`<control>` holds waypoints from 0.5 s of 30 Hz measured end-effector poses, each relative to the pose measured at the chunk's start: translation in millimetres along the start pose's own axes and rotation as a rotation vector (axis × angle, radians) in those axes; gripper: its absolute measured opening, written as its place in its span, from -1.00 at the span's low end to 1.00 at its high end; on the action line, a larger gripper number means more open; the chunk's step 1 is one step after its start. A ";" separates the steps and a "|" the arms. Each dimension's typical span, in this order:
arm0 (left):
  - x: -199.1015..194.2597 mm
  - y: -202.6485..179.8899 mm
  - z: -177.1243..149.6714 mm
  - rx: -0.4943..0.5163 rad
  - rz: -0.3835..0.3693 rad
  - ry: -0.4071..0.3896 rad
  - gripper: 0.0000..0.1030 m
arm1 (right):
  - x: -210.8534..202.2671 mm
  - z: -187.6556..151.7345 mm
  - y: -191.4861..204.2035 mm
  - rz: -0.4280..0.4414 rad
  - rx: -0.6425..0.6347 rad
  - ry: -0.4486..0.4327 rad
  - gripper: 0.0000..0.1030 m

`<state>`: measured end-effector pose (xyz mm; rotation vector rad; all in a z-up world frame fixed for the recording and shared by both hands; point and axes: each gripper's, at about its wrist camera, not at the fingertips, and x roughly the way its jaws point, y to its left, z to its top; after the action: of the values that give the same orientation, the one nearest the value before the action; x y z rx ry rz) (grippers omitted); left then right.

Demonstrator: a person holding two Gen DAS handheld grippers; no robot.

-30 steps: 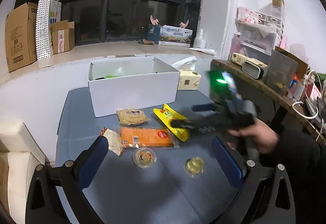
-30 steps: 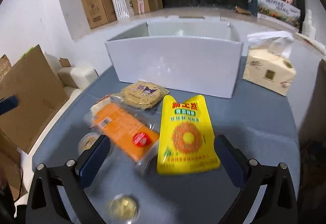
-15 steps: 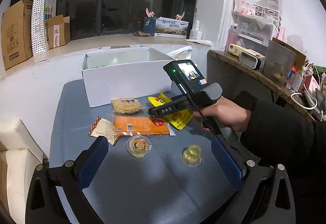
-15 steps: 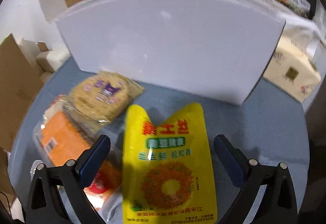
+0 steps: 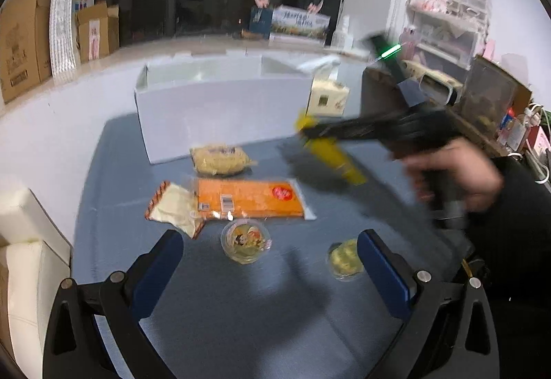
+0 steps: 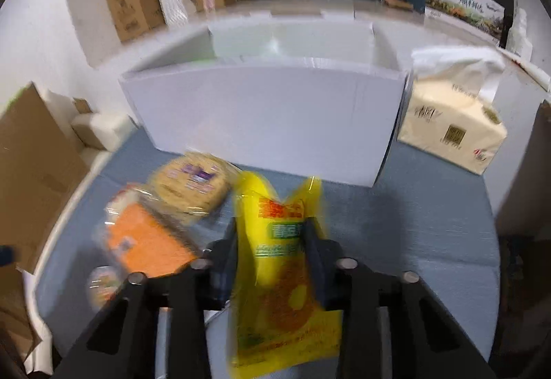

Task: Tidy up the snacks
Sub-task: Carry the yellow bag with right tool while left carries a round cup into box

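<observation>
My right gripper has its jaws closing on the yellow snack pouch, whose top is pinched between the pads. In the left wrist view, that gripper carries the pouch tilted above the table, in front of the white box. My left gripper hangs open above the near table, holding nothing. An orange pack, a round cracker pack, a small wrapped snack and two jelly cups lie on the blue table.
The open white box stands at the table's far side with a tissue pack to its right. Cardboard boxes line the window ledge. A cluttered shelf is at the right, and a person's hand grips the right tool.
The right gripper's jaws went from wide open to pinched on the yellow pouch, which has come up off the table. The left gripper has sunk a little toward the jelly cups.
</observation>
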<state>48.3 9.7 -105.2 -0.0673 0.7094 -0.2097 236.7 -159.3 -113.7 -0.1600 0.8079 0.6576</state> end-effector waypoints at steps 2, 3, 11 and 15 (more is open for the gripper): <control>17.2 6.6 -2.1 -0.022 -0.006 0.029 1.00 | -17.9 -5.5 5.4 -0.009 -0.031 -0.015 -0.49; 22.6 8.1 -3.5 -0.028 -0.006 0.044 1.00 | -20.3 -5.4 8.5 -0.021 -0.045 -0.015 -0.49; 59.7 19.0 -12.8 -0.049 0.012 0.115 1.00 | -42.9 -25.2 4.0 0.048 -0.001 -0.044 -0.51; 75.2 23.8 -11.0 -0.059 0.023 0.141 0.98 | -66.2 -36.6 13.0 0.043 -0.015 -0.075 -0.51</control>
<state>100.7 16.9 -164.8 -0.1015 0.8567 -0.1730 172.7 -194.7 -90.3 -0.1310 0.7357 0.7066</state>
